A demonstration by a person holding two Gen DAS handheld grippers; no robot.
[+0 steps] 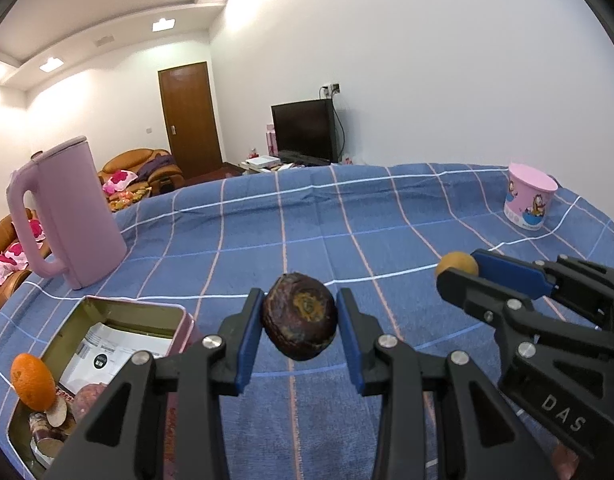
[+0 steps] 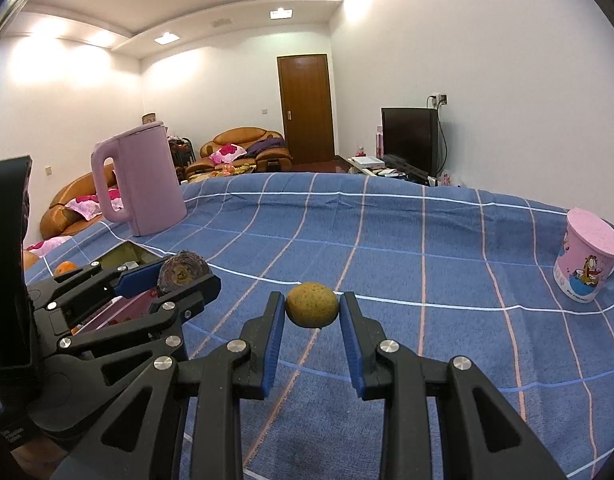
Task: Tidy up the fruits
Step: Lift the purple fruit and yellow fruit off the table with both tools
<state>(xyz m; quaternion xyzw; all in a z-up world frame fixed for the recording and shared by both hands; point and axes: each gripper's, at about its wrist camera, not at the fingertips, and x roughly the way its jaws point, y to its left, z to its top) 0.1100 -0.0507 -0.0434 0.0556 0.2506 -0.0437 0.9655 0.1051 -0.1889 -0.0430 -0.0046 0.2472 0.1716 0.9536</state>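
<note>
1. The left gripper [image 1: 299, 320] is clamped on a dark purple wrinkled fruit [image 1: 299, 316], its blue pads pressing on both sides. The fruit hangs clear above the blue checked cloth [image 1: 347, 232], so it looks lifted for carrying rather than resting.
2. The right gripper [image 2: 312, 306] is likewise closed around a small yellow-brown fruit [image 2: 312, 305], pinched at its widest part and held off the cloth.
3. Just left of the left gripper lies an open pink tin [image 1: 179, 316] on the cloth. It already holds an orange [image 1: 31, 380], some cut slices and a printed card, so I judge it to be where the fruits are being gathered.
4. Both fruits are in the air near the tin, the dark one closer; it probably goes in first.
5. Farther left stands a pink kettle [image 1: 71, 216], upright, handle toward the table edge.
6. Far right, well apart, sits a pink cartoon cup [image 1: 529, 200].
</note>
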